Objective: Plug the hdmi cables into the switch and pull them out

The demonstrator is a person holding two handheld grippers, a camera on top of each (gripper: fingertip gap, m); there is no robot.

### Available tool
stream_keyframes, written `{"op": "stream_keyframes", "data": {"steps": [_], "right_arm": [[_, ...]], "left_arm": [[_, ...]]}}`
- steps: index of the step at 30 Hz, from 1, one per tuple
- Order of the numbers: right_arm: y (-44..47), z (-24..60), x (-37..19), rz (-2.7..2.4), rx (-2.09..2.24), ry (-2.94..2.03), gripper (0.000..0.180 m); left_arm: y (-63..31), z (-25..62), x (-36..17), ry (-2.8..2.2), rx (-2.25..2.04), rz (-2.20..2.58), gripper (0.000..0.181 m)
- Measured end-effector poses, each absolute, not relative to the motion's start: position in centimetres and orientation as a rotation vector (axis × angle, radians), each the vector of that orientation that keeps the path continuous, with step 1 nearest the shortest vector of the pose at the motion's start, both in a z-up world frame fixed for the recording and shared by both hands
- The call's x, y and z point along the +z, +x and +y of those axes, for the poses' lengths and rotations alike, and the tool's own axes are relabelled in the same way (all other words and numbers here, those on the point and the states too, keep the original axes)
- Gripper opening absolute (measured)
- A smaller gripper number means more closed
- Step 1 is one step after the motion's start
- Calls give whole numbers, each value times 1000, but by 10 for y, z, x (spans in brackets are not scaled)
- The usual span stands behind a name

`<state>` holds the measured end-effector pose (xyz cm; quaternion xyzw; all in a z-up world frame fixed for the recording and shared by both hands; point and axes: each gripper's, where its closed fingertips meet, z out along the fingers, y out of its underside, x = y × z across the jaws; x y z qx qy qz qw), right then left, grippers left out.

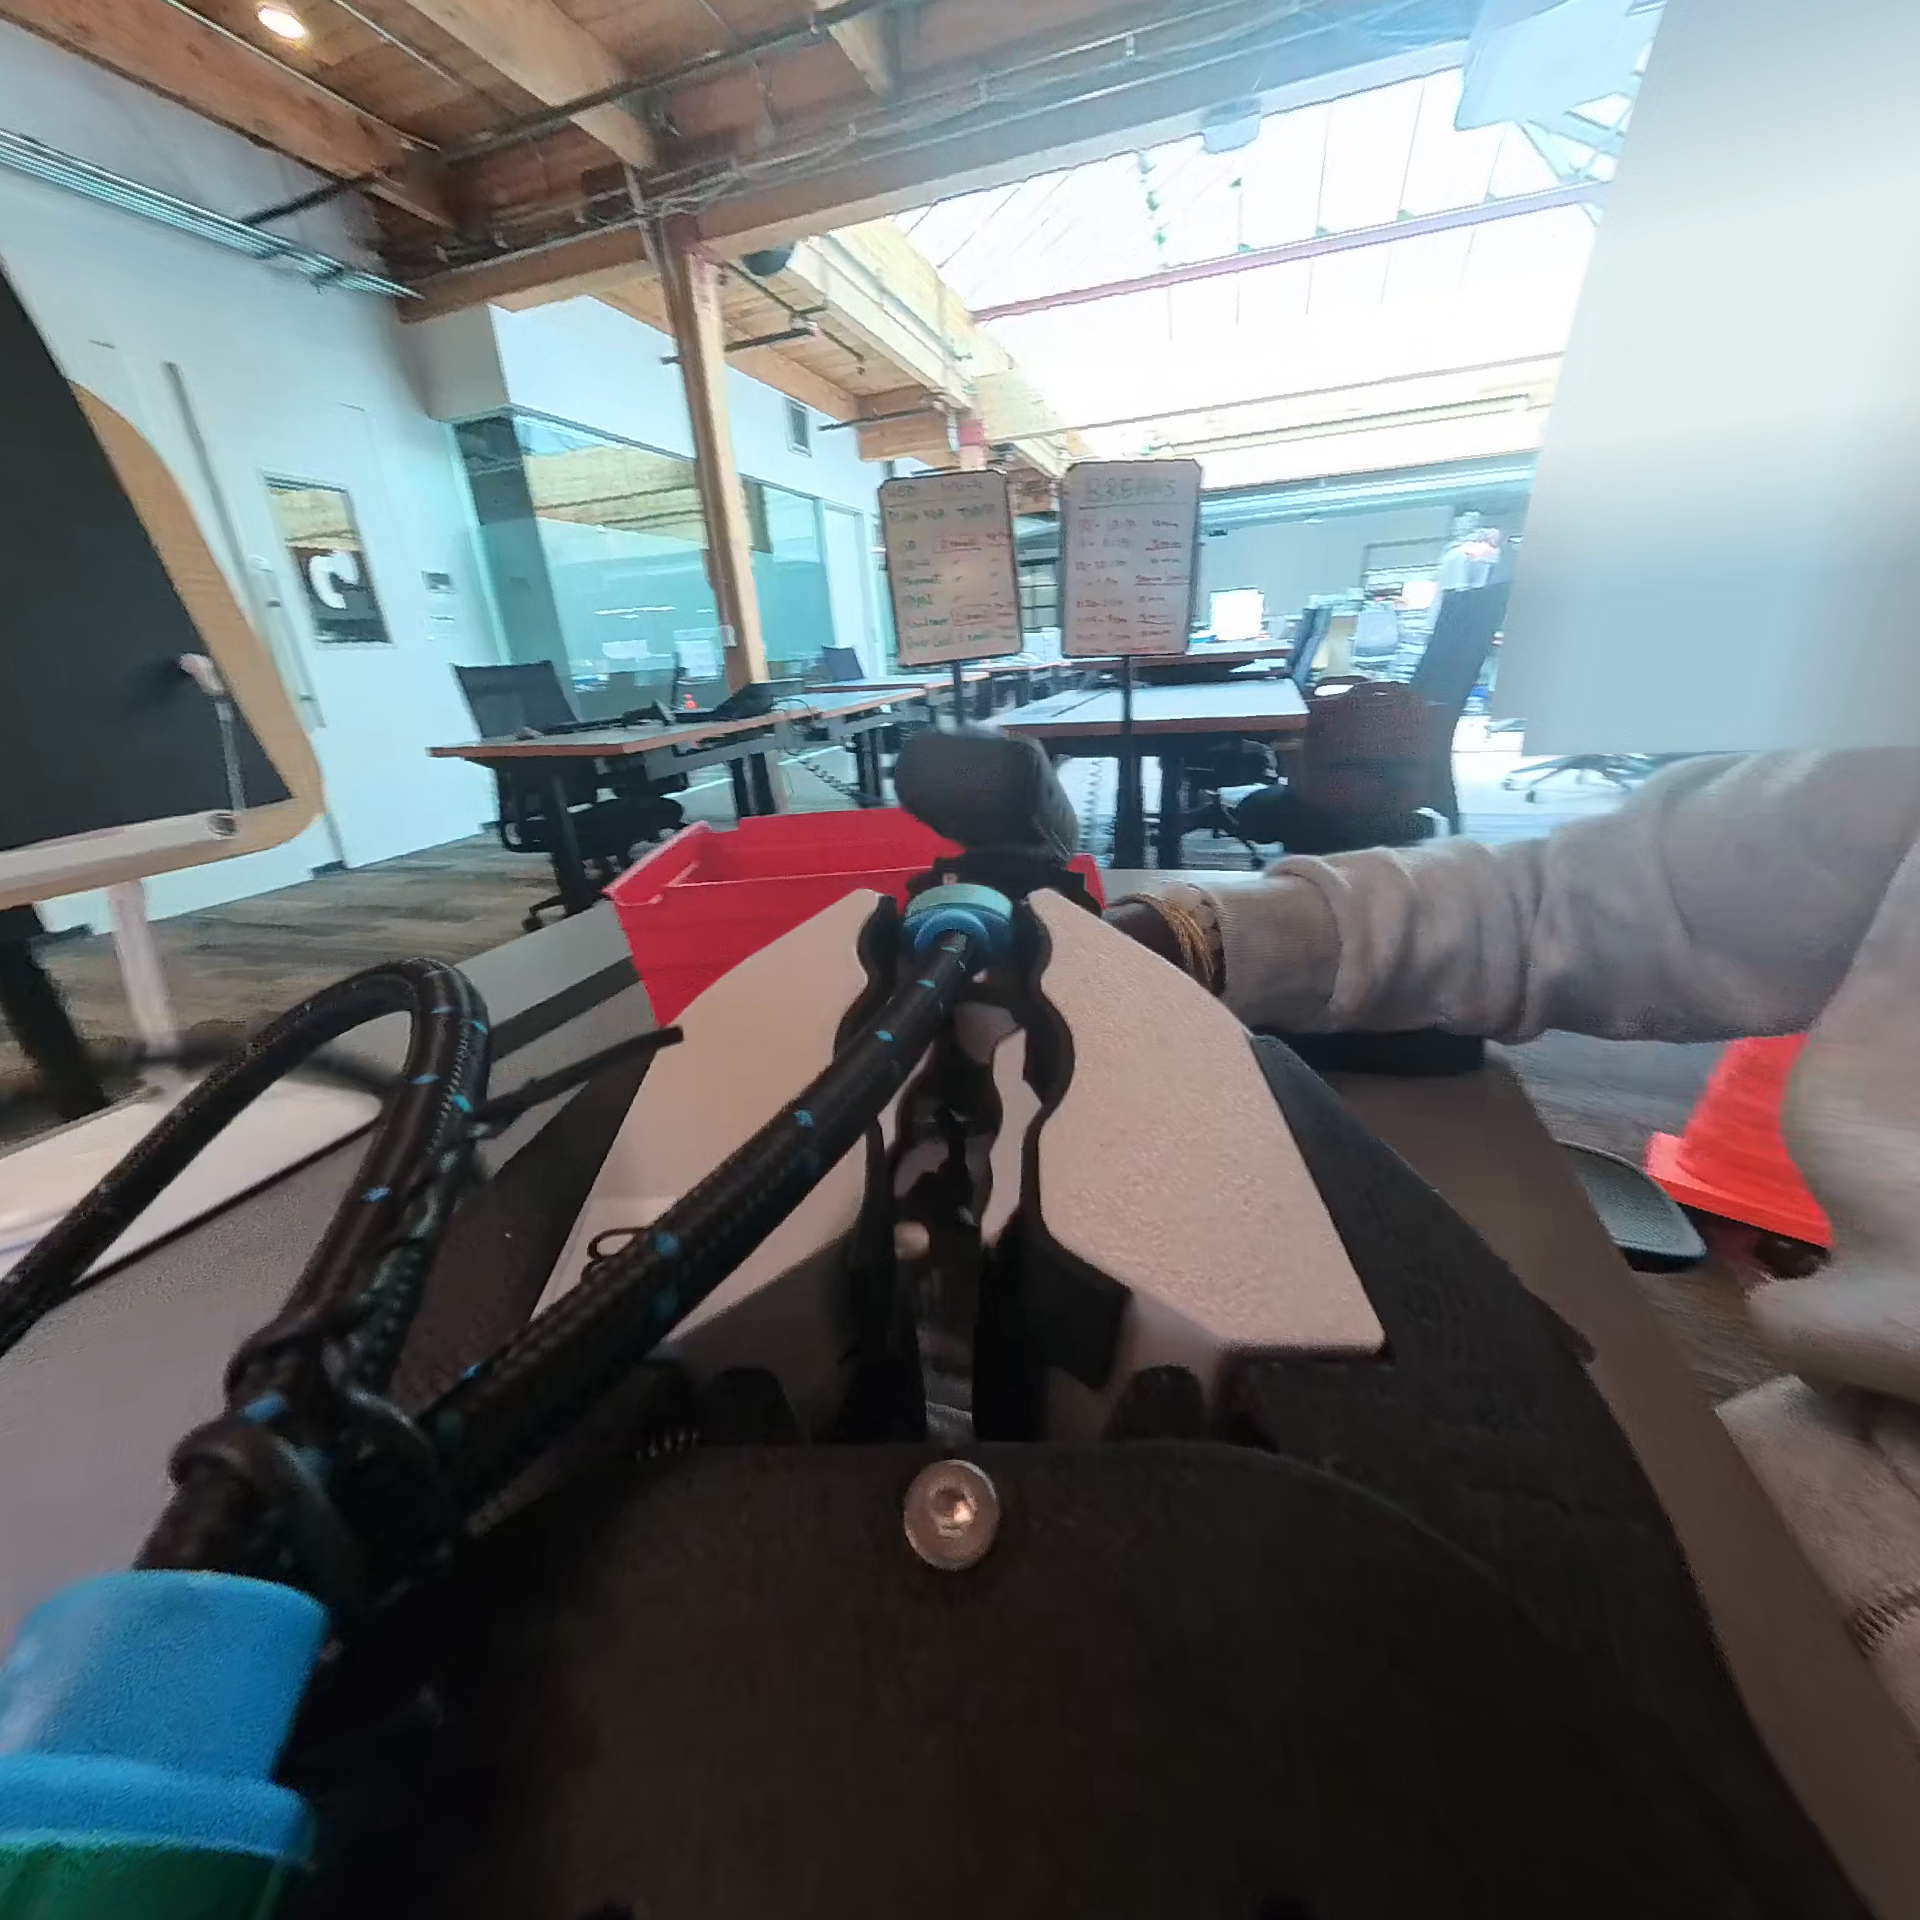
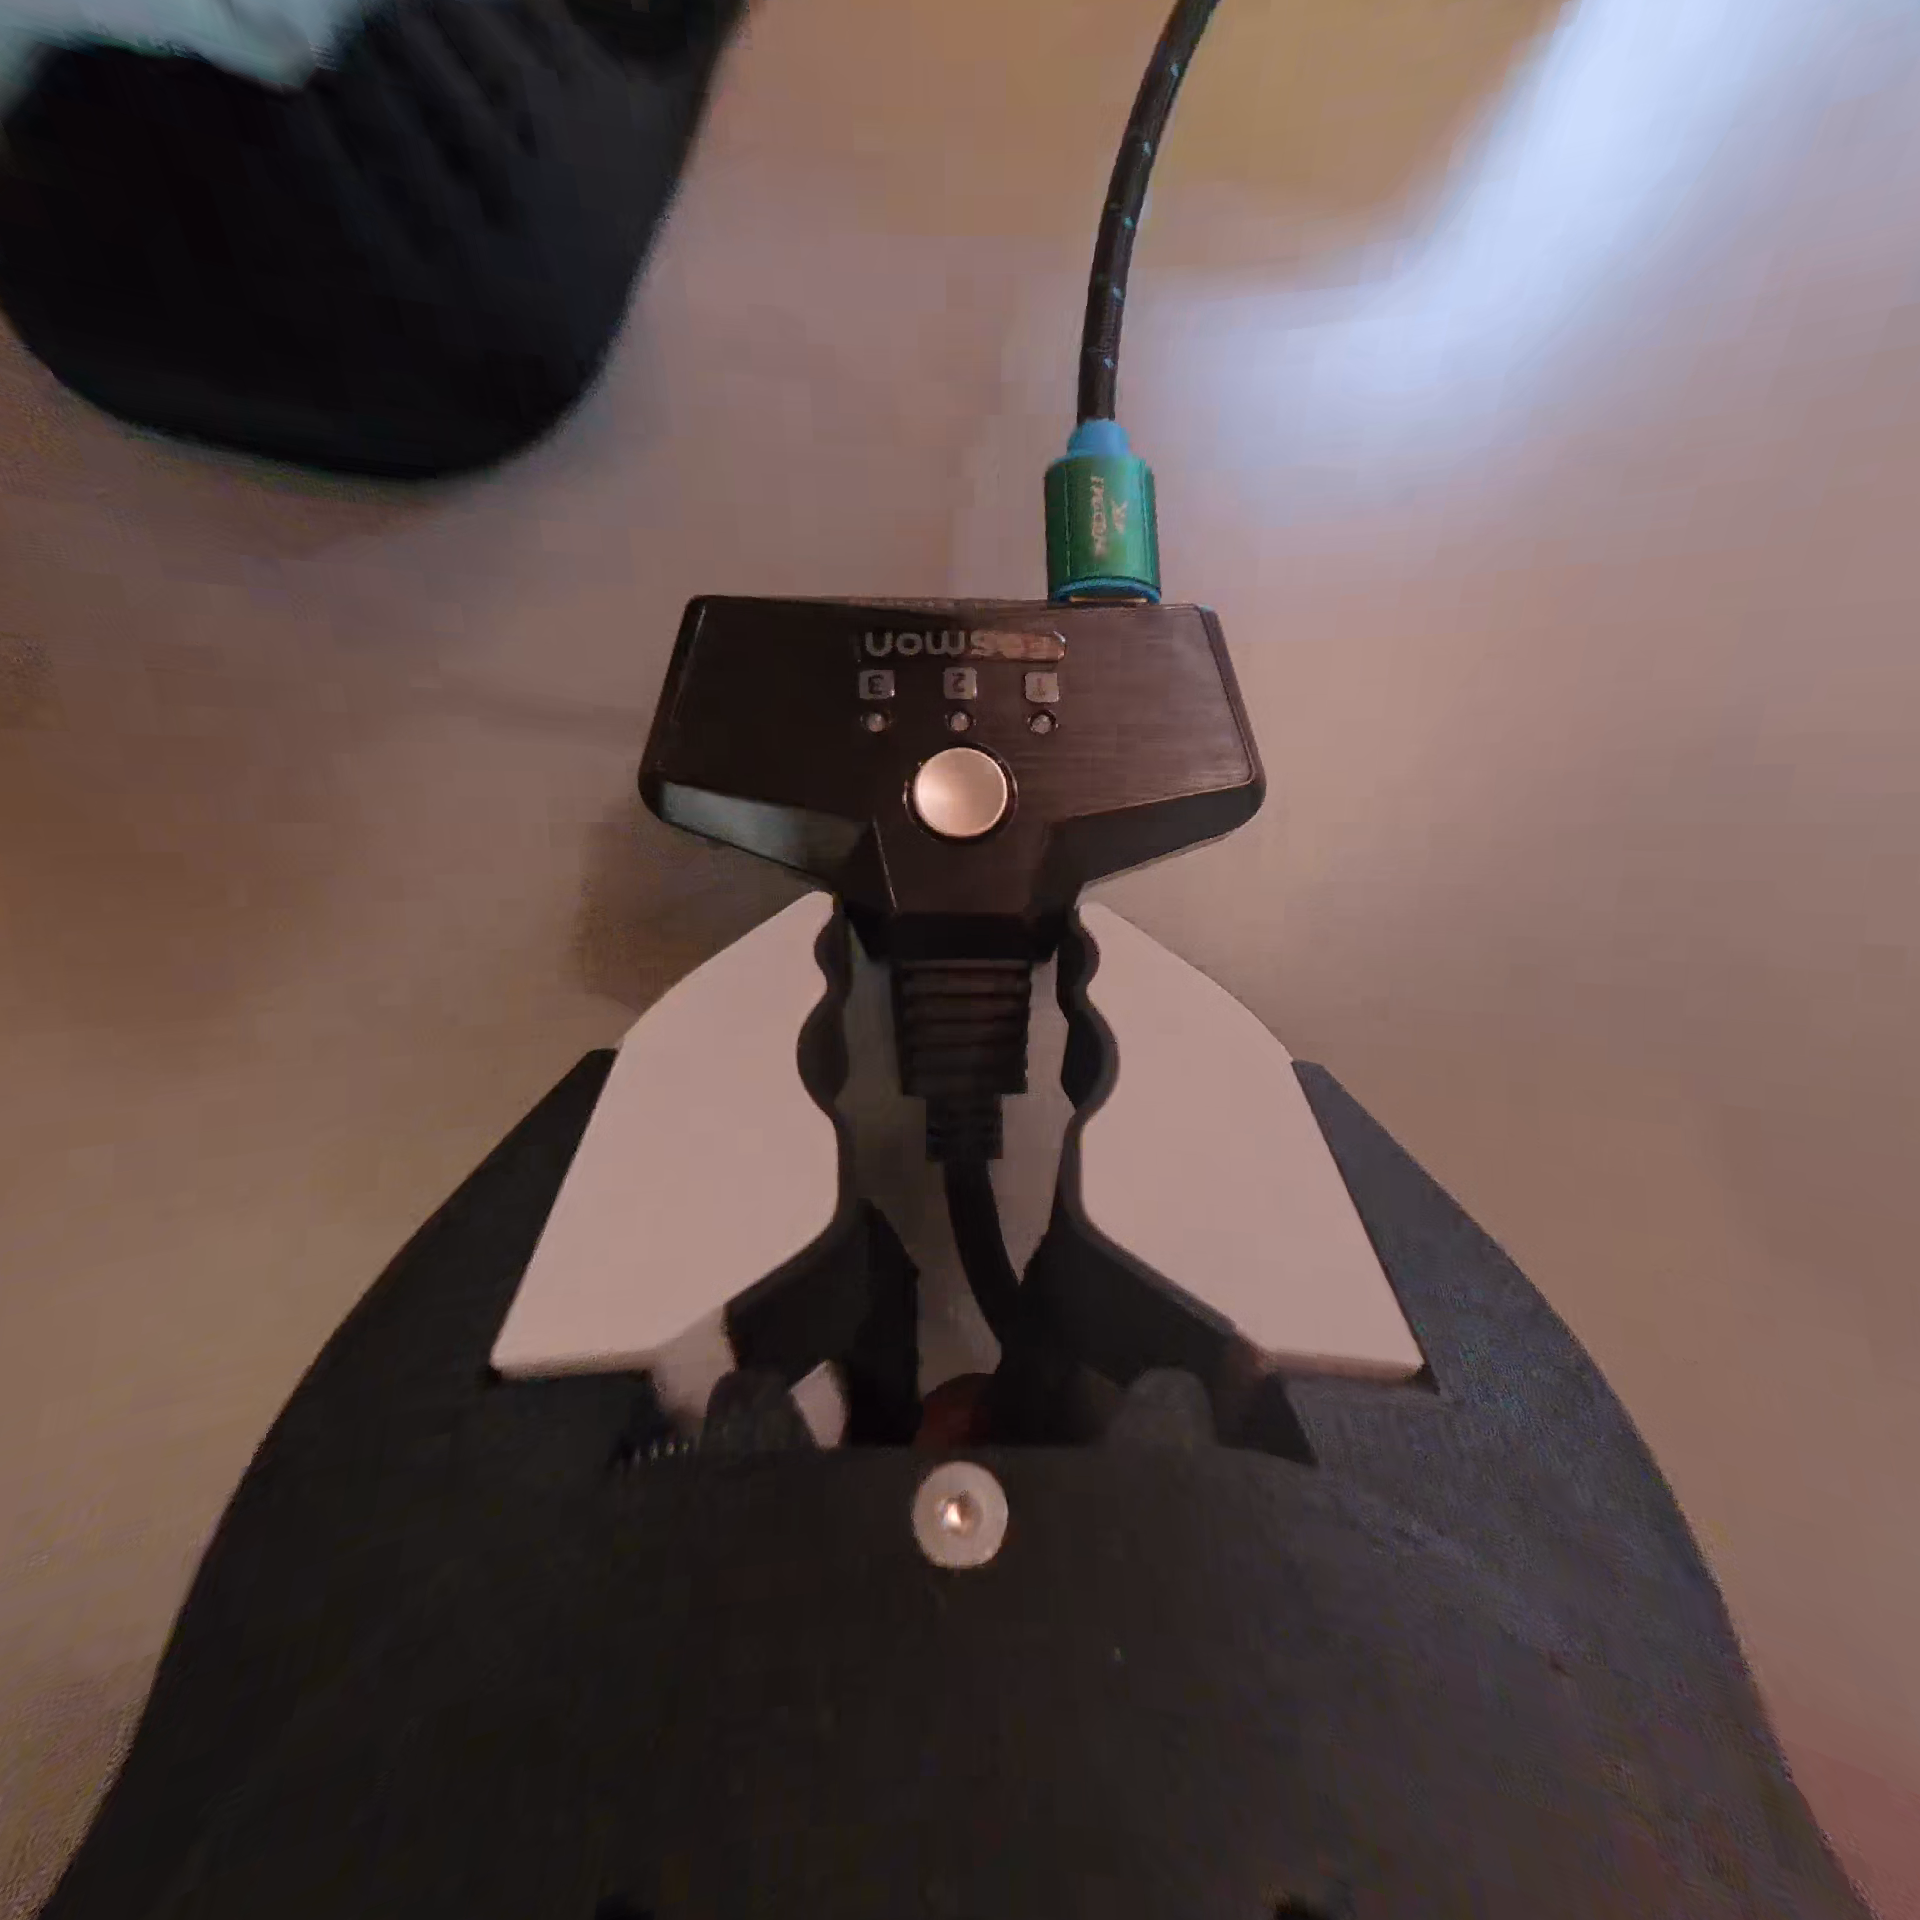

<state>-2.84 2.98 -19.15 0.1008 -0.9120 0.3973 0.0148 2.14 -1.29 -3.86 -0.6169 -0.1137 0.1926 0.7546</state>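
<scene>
In the left wrist view my left gripper (image 1: 956, 920) is shut on the blue-collared plug end of a black braided HDMI cable (image 1: 727, 1164). The cable runs back and loops to the left, and a second blue and green plug (image 1: 145, 1725) lies blurred at the lower left. In the right wrist view my right gripper (image 2: 958, 930) is shut on the ribbed neck of the black switch (image 2: 956, 727), which lies flat on the table. A green plug (image 2: 1101, 530) sits in the far-right port of the switch, with its cable leading away.
A red bin (image 1: 769, 894) stands just beyond the left gripper. A gloved hand (image 1: 982, 800) and a grey sleeve (image 1: 1507, 914) reach in from the right. An orange cone (image 1: 1745, 1132) stands at the right. A blurred black shape (image 2: 312, 229) is at the upper left of the switch.
</scene>
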Motion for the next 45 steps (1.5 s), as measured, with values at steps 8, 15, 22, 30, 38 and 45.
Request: {"op": "stream_keyframes", "data": {"steps": [8, 15, 22, 30, 38, 45], "right_arm": [[-11, 55, -139, -2635, 1607, 243, 39], [-31, 52, -128, -2512, 1690, 59, 39], [-37, 54, -104, -2381, 1880, -42, 39], [-8, 49, -96, -2372, 1891, 217, 39], [12, 40, -107, -2426, 1775, 383, 39], [14, 40, -108, -2428, 1759, 404, 39]], "left_arm": [[58, 12, -51, -1456, 327, 8, 21], [73, 18, -58, -1481, 304, 121, 21], [79, -65, 28, -885, 449, 64, 20], [49, -13, -39, -1381, 369, -32, 21], [54, 7, -68, -1548, 413, 62, 21], [56, 12, -74, -1582, 402, 81, 21]]}}
